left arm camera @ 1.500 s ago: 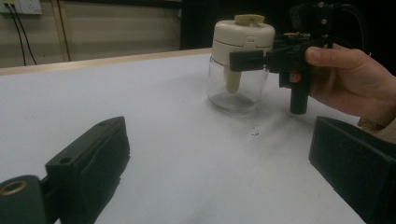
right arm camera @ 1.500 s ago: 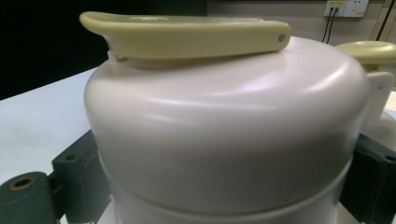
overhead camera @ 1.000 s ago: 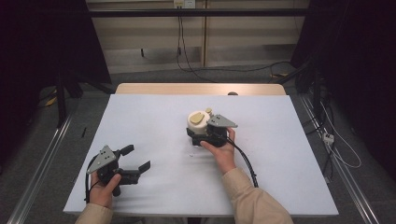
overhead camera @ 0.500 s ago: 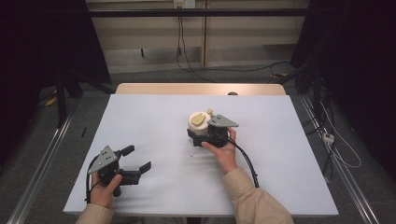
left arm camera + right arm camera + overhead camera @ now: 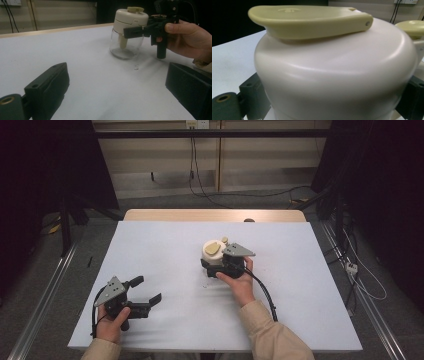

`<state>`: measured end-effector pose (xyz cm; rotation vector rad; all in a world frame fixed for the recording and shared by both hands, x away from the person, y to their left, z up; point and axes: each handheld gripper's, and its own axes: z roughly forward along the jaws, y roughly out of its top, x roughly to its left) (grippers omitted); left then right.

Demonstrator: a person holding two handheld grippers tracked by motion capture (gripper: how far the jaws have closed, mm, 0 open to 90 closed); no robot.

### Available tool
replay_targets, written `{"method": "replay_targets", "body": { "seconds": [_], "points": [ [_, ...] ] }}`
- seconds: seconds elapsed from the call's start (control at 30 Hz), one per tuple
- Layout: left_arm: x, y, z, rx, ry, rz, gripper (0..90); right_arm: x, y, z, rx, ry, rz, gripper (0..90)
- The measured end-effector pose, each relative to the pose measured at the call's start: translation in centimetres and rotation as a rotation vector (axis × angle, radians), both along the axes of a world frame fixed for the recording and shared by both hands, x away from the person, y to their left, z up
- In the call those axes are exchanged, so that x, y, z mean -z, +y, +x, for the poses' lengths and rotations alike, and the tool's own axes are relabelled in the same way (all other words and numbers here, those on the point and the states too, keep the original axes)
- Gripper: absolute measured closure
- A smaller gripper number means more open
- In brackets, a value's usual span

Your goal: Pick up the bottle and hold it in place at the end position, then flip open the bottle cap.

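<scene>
Right gripper clamps the cream lid of the glass jar at mid-table; left gripper, well away toward the near-left, gapes empty. Gripped only by its lid, the jar could tip or unseat if lifted.

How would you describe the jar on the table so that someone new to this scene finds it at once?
Start at the white table and look near its middle, just beyond the person's right hand. There stands a clear glass jar under a cream lid with a yellowish flap on top, the right gripper around the lid.
</scene>
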<state>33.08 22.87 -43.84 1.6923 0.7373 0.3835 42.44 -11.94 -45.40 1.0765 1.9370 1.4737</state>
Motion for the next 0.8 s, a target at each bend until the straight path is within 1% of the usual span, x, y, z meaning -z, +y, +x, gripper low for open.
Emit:
{"method": "replay_targets", "body": {
  "seconds": [0.3, 0.37, 0.43, 0.5, 0.53, 0.6, 0.73, 0.8],
  "points": [
    [0.0, -0.3, 0.1, -0.001, 0.001, 0.005, 4.7, 0.0, 0.1, 0.0, 0.003, -0.001, -0.01, 7.5],
    [0.0, -0.4, 0.2, 0.006, 0.0, 0.015, 4.7, 0.0, 0.1, 0.0, 0.005, -0.001, -0.012, 7.5],
    [-0.1, -0.7, 0.2, 0.0, -0.004, 0.003, 4.5, 0.0, 0.1, 0.0, 0.006, -0.002, -0.012, 7.5],
    [-0.4, -0.9, 0.3, -0.011, 0.0, 0.004, 4.5, 0.0, 0.1, 0.0, 0.008, -0.002, -0.013, 7.5],
    [-0.5, -1.1, 0.4, -0.018, 0.005, -0.004, 4.5, 0.0, 0.1, 0.0, 0.008, -0.003, -0.014, 7.5],
    [-0.7, -1.4, 0.6, -0.033, 0.018, -0.007, 4.5, 0.0, 0.1, -0.1, 0.009, -0.003, -0.014, 7.5],
    [-1.0, -2.0, 1.0, -0.04, 0.037, -0.008, 4.7, 0.0, 0.1, -0.1, 0.009, -0.003, -0.014, 7.5],
    [-1.1, -2.2, 1.3, -0.03, 0.039, -0.016, 5.0, 0.0, 0.1, -0.1, 0.009, -0.003, -0.015, 7.5]
  ]
}}
